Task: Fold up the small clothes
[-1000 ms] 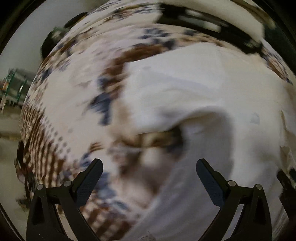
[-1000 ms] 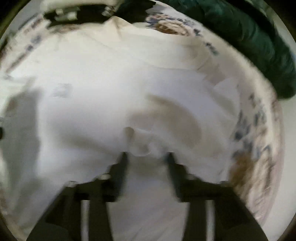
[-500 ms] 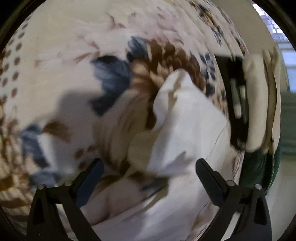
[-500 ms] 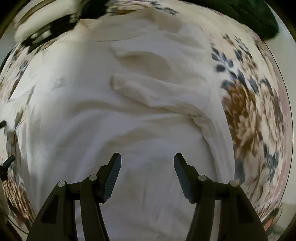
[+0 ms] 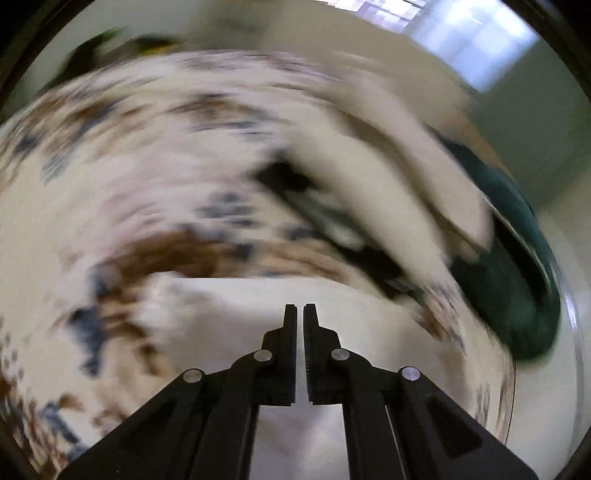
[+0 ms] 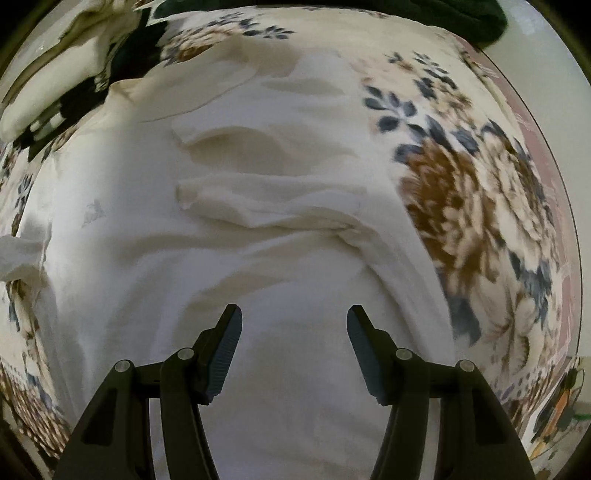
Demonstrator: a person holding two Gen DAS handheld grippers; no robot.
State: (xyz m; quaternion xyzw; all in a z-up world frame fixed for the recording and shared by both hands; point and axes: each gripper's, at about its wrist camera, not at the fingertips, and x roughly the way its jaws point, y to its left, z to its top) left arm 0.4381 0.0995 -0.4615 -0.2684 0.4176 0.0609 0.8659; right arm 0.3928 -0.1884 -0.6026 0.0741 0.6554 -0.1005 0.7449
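A cream-white garment (image 6: 280,229) lies spread and wrinkled on a flowered cloth (image 6: 465,206). My right gripper (image 6: 294,317) is open and empty, just above the garment's near part. In the blurred left wrist view the same garment (image 5: 240,306) shows below my left gripper (image 5: 299,308), whose jaws are shut with only a thin slit between them. Nothing shows between the left fingers, and whether cloth is pinched there I cannot tell.
A dark green cloth (image 5: 524,280) lies at the table's right edge in the left wrist view and at the top in the right wrist view (image 6: 472,18). A pile of cream and black-patterned clothes (image 6: 55,81) sits at the far left. The table edge (image 6: 543,155) runs on the right.
My left gripper has gone from wide open to shut and swung fast, blurring its view. My right gripper let go of the garment fold, opened, and drew back slightly.
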